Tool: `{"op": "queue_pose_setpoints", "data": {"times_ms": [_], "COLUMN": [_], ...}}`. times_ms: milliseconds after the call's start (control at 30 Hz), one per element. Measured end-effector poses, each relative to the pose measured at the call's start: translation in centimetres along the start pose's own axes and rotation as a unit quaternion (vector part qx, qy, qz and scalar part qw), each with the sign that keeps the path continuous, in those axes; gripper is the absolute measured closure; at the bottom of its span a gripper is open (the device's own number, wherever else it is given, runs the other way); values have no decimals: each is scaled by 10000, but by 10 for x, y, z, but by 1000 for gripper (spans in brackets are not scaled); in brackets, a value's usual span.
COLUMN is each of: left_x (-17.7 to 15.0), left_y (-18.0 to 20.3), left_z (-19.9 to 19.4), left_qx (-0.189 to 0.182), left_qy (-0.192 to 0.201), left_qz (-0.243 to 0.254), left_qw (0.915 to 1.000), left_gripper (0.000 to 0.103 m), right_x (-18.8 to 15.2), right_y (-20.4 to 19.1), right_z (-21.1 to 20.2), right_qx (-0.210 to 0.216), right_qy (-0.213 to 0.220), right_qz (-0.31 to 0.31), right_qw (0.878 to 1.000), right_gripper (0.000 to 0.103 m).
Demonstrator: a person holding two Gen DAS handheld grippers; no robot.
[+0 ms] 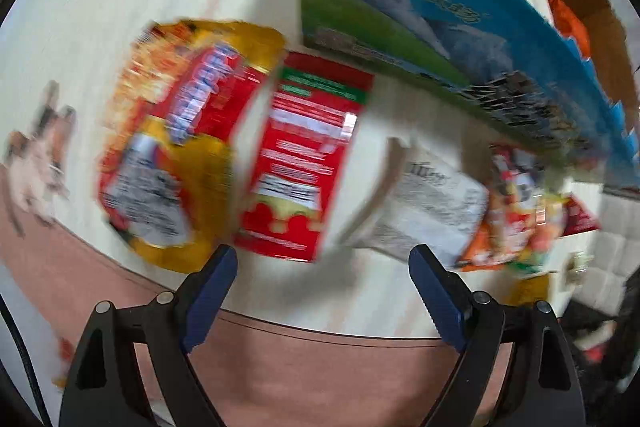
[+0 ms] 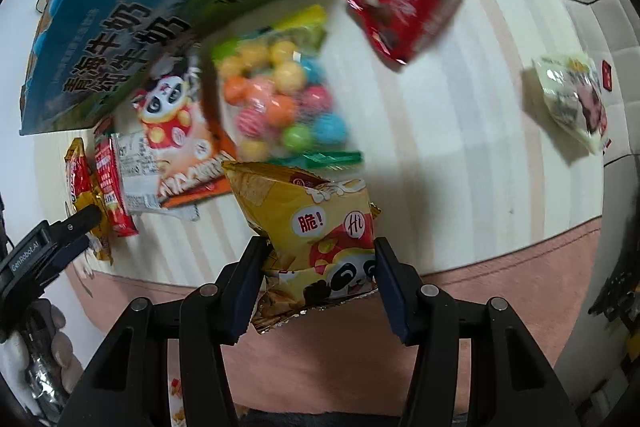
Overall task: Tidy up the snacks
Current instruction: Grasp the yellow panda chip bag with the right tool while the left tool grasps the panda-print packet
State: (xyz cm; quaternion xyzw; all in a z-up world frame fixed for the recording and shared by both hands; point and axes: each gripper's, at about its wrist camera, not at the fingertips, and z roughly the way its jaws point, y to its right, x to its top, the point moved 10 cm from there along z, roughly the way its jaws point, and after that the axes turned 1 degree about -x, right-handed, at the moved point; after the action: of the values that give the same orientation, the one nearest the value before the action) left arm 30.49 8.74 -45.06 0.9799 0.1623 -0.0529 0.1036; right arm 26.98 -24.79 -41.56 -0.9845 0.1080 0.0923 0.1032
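yellow foil marks your two nearest packets. going left to right: your left gripper [image 1: 322,267] stands wide and empty, with nothing between its blue pads [image 1: 210,291]. just ahead of it, on the pale striped table [image 1: 120,7], lie the yellow-and-red packet [image 1: 176,163] and, overlapping its right edge, the red packet [image 1: 304,163]. the red one's long axis runs away from your tongs, almost in line with the gap, so it is the left hand's nearer pick. further right sit a white-labelled packet [image 1: 432,203] and an orange panda packet [image 1: 512,215], both close against the blue-and-green carton [image 1: 420,23].

your right gripper [image 2: 320,267] is closed onto the yellow crisp bag [image 2: 308,227], gripping its lower half from both sides; the bag's long axis points forward over the table. the carton [image 2: 132,27] lies up and to the left of that bag, so any placing there means a leftward carry past the bag of coloured balls [image 2: 280,95]. well apart to the right lie a red triangular packet [image 2: 404,7] and a pale green packet [image 2: 572,103].

limits: both views are smeared by motion, so most print is unreadable. the carton's opening is seen only in part, its contents are cut off at the frame, and whether it is the intended bin is your judgement, not a finding.
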Motion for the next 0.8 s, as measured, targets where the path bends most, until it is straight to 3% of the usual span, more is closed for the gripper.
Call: {"op": "queue_pose_setpoints", "data": {"times_ms": [100,333,467,700,767,800], "left_x": [3,2,10,16,18,18], "left_y": [17,91,128,148,157,158], "left_z": [4,7,15,45,46,46], "left_qx": [-180,-413,-198,502,663,815], "left_qy": [-39,-45,-20,-40,167,226], "left_qz": [13,575,875,1167,1331,1419], "left_qw": [9998,9975,9960,9919,9887,9863], "left_gripper": [15,15,15,15,28,41], "right_x": [2,7,8,15,18,18], "right_y": [0,28,56,86,93,91], "right_z": [-3,-19,-27,-37,-38,-37], "right_qx": [-44,-281,-357,-417,-420,-417], "right_qy": [96,347,409,468,467,462], "right_qz": [164,578,802,1059,1088,1092], "right_qw": [9998,9973,9953,9924,9921,9921], "right_gripper": [46,47,47,46,46,46]}}
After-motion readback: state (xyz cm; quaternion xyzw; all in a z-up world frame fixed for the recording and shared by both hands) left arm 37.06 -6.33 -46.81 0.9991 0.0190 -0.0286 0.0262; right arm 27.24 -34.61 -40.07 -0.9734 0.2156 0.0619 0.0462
